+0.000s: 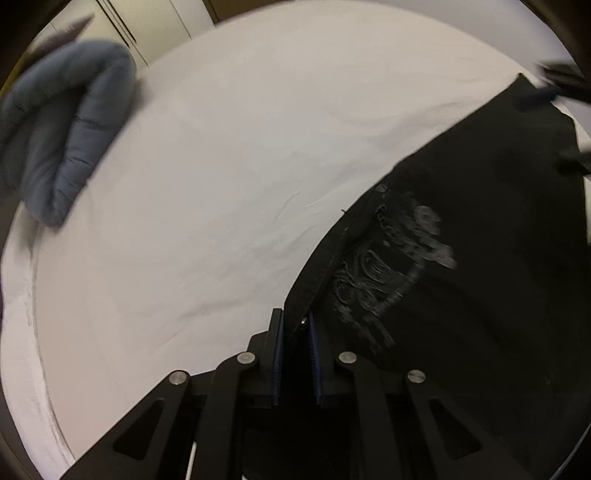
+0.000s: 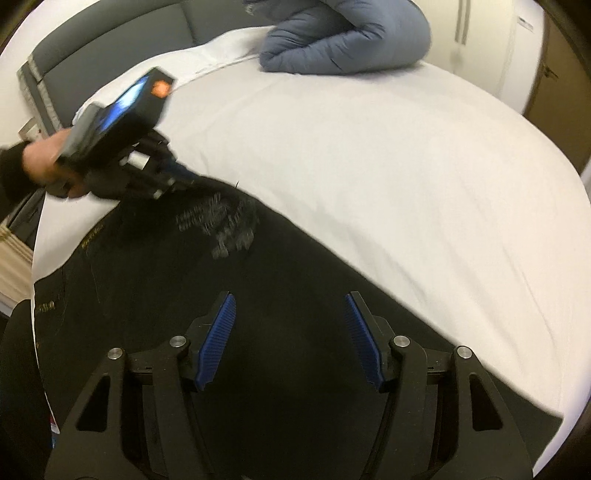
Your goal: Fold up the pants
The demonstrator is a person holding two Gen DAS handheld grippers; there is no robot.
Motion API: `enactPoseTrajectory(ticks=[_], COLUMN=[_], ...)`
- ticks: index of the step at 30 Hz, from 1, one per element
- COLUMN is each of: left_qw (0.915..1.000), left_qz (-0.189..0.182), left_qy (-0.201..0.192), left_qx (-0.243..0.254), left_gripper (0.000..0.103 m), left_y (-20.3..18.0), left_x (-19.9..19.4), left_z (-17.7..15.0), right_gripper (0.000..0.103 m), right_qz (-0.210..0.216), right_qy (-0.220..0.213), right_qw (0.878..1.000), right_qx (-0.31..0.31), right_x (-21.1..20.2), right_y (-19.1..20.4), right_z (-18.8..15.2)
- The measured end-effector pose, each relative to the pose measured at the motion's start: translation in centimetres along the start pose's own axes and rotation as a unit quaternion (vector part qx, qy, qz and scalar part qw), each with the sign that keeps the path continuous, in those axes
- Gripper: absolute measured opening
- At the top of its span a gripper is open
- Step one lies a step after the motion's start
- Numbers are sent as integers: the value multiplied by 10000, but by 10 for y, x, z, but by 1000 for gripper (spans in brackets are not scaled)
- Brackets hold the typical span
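Left gripper pinched on pants edge; right gripper half open, empty over bed. Thin bite may slip when lifted.

A white bed sheet lies mostly smooth with a few faint creases. A grey-blue padded duvet sits bunched up at the far edge. A grey upholstered headboard stands behind the bed, with pale cupboard doors beyond the bed
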State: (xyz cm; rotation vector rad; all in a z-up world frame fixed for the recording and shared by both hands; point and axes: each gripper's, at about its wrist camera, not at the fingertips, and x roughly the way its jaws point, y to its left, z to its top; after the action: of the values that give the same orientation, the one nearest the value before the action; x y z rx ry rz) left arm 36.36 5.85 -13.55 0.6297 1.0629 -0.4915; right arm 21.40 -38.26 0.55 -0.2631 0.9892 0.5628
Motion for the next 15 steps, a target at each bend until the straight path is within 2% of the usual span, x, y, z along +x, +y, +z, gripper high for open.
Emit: enactPoseTrajectory(ticks=[4, 7, 10, 15], left_qw=[9986, 9971, 9972, 9970], left_qz=[271, 384, 348, 313], left_qy=[-409, -610, -625, -668], left_qx=[180, 239, 236, 233], left_gripper=[13, 13, 13, 13], left_y=[-20, -34, -39, -21], left_x=[-27, -44, -50, -49], left_z=[-18, -32, -38, -43], right_gripper=[60, 60, 60, 48], right_qz=[-42, 102, 53, -89], right_qy=[166, 330, 535, 816], right_qw=[9993, 9977, 9943, 9898], right_qx=[-341, -588, -919, -1160], right_x=[13, 23, 37, 51], right_y=[0, 6, 21, 20], right_z=[24, 32, 42, 45])
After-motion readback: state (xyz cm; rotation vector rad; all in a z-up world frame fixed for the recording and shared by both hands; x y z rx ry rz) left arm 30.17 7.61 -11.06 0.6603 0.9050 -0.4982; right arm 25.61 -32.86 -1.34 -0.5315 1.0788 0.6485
